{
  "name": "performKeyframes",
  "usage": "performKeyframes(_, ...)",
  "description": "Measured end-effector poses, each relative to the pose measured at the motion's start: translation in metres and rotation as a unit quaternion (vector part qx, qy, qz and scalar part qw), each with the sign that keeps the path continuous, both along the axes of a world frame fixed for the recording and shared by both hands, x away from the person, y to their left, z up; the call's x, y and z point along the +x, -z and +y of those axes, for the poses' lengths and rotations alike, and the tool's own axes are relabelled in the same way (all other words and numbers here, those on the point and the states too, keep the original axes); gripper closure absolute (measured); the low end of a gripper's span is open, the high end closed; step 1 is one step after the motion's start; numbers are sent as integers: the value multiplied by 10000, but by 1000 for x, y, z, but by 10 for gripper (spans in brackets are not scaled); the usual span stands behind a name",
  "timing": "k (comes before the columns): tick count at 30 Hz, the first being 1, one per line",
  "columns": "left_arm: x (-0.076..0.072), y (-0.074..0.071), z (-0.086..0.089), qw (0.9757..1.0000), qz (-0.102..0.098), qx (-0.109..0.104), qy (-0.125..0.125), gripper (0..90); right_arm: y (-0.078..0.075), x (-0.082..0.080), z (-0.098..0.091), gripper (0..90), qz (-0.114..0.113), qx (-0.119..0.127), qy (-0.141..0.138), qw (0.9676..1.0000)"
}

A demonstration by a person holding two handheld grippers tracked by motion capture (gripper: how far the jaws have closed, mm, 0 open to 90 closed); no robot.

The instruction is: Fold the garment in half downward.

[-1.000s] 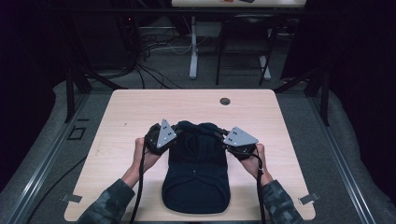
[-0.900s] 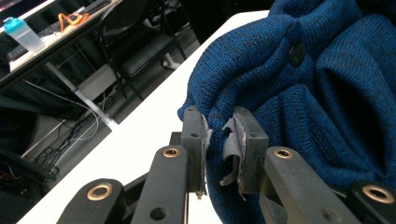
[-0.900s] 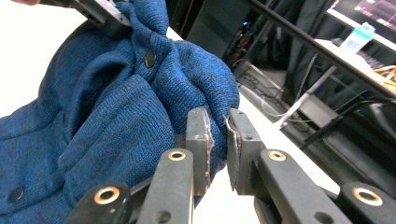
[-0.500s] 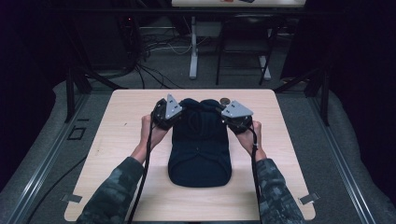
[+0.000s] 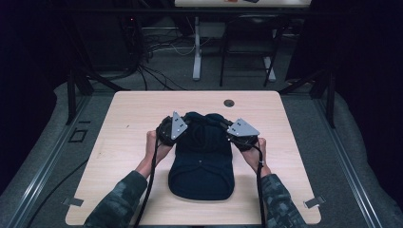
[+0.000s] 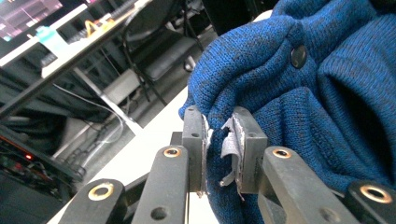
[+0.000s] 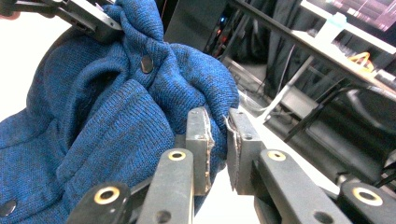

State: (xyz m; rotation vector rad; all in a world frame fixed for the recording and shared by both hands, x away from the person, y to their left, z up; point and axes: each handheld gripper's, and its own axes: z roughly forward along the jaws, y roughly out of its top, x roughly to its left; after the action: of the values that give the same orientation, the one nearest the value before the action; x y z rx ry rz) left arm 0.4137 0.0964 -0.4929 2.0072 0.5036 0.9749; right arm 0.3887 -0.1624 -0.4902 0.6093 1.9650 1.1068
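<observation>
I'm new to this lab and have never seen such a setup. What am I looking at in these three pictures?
There is no robot here: a person holds a two-jaw tool in each hand. One picture looks down from above the wooden table; the other two come from cameras riding on the tools, looking along their black jaws. On the table lies a dark blue knitted garment with snap buttons. The left gripper and the right gripper each pinch a fold of knit at its far end.

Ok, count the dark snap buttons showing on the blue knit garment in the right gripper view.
2. One snap sits high on the bunched fold near the other tool; the second sits at the bottom left edge of the blue knit garment. Folds may hide more.
</observation>
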Motion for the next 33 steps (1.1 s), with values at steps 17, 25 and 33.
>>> performKeyframes(17,7,-12,9,9989,403,-231,118,746,-10,7,0,817,-122,176,-93,9997)
performKeyframes(25,6,0,21,9924,1040,-651,133,519,-8,11,-2,825,-196,161,-204,9995)
performKeyframes(33,-24,24,8,9807,1679,-829,567,527,-7,12,1,825,-250,135,-359,9990)
